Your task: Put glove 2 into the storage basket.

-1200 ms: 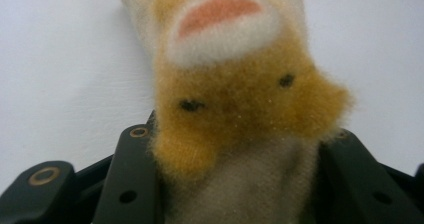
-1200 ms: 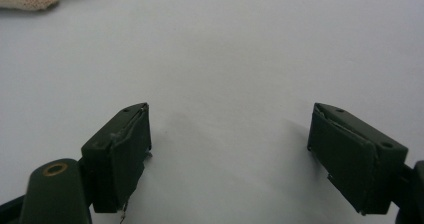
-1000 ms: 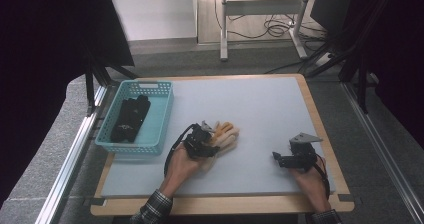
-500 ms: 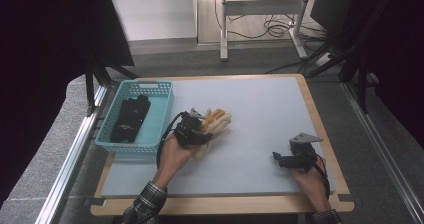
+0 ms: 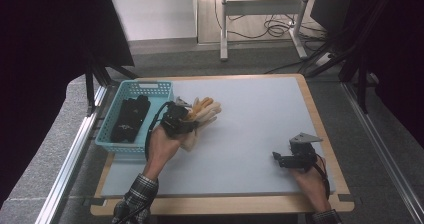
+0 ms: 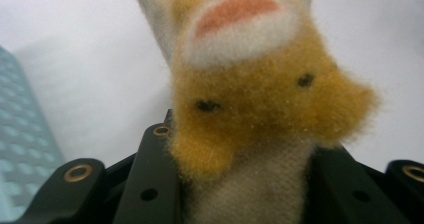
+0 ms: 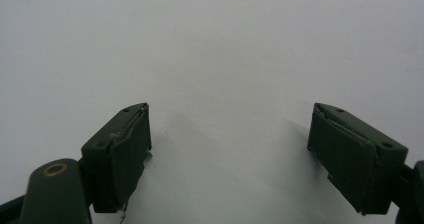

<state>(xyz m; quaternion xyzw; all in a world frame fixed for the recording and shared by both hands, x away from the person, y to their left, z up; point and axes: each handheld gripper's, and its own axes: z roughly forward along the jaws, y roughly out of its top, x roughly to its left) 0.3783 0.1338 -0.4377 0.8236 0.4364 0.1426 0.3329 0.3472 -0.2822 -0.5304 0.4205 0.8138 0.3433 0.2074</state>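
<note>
The yellow and cream glove (image 5: 202, 115) hangs in the left gripper (image 5: 186, 122), whose jaws have just been closing and now clamp its cuff; in the left gripper view the fuzzy fabric (image 6: 260, 114) sits squeezed between the black jaws. A second ago the glove lay near the middle of the white table (image 5: 260, 114); now it is lifted and carried toward the blue basket (image 5: 150, 89), just beside its right wall. The basket already holds dark gloves (image 5: 131, 118), so the drop-in looks like the next step. The right gripper (image 5: 285, 159) rests well apart on the table, jaws wide and empty.
</note>
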